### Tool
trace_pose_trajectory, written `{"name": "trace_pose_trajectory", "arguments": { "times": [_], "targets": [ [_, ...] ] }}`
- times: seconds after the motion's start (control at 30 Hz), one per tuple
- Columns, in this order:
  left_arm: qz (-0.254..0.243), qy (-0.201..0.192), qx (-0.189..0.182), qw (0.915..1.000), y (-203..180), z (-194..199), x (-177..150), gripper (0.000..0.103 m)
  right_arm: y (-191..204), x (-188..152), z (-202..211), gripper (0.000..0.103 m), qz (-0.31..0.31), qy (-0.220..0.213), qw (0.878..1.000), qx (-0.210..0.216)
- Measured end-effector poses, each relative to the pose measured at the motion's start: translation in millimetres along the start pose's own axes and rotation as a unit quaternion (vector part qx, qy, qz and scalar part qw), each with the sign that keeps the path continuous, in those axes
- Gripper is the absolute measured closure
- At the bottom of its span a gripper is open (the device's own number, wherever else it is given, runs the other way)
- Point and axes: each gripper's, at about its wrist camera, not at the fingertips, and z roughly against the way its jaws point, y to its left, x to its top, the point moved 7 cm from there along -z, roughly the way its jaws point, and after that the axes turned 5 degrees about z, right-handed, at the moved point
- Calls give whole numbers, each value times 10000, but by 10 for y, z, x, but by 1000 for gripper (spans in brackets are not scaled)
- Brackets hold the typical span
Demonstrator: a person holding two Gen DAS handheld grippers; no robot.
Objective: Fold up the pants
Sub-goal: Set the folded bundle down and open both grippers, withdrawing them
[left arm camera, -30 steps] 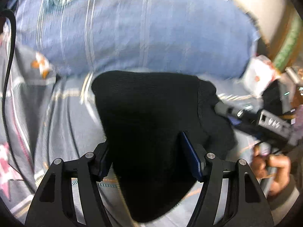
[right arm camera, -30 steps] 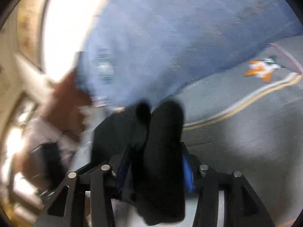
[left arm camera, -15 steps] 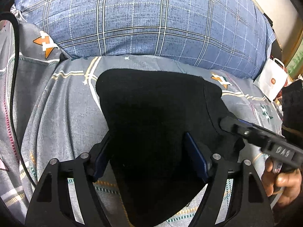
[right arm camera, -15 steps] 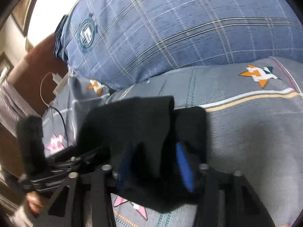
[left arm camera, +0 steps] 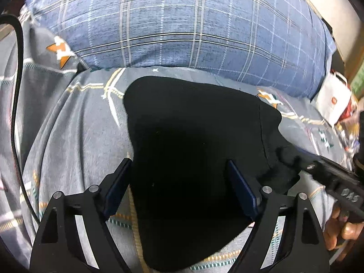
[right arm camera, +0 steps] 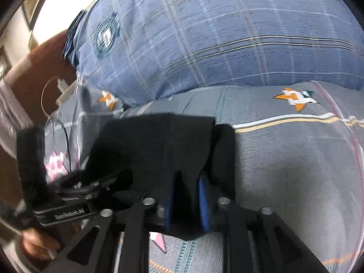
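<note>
The black pants (left arm camera: 193, 141) lie folded on the grey patterned bedspread (left arm camera: 75, 136), below a blue plaid pillow. My left gripper (left arm camera: 179, 179) stands wide open around the near part of the pants, its blue pads on either side. My right gripper (right arm camera: 186, 195) is shut on an edge of the pants (right arm camera: 159, 150); it also shows in the left wrist view (left arm camera: 329, 177) at the right, held by a hand. The left gripper shows in the right wrist view (right arm camera: 91, 188) at the lower left.
A large blue plaid pillow (left arm camera: 182, 22) lies across the back of the bed (right arm camera: 227, 41). A black cable (left arm camera: 16, 91) runs down the left side. A white paper bag (left arm camera: 334, 102) stands at the far right. A white charger and cord (right arm camera: 56, 88) lie at the left.
Both grippers have lowered the pants onto the bedspread. The left gripper has opened wide and let go of the cloth. The right gripper has closed tighter on the edge.
</note>
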Motion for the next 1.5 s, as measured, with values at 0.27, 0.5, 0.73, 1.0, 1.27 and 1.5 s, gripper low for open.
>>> {"name": "trace_pose_trajectory", "arguments": {
  "times": [0.27,0.5,0.73,1.0,1.27,1.5],
  "targets": [
    [-88,-548,316,9980,-35,445,5,19,425,141,445,60,-12,-781,9966,-247],
    [-255,-996,458,9936,-58,864,-89,19,618,-38,388,60,208,-753,9946,-680],
    [-25,-861,643,9942,-17,903,-236,19,600,-161,386,57,221,-1106,9874,-1107],
    [-104,-970,853,9916,-55,927,-243,19,570,-162,396,57,236,-1143,9850,-1273],
    [1,-907,865,9921,-1,878,-266,19,528,-196,374,56,161,-1010,9879,-1170],
    [-29,-980,957,9906,18,917,-258,19,595,-220,308,56,251,-898,9888,-1163]
  ]
}}
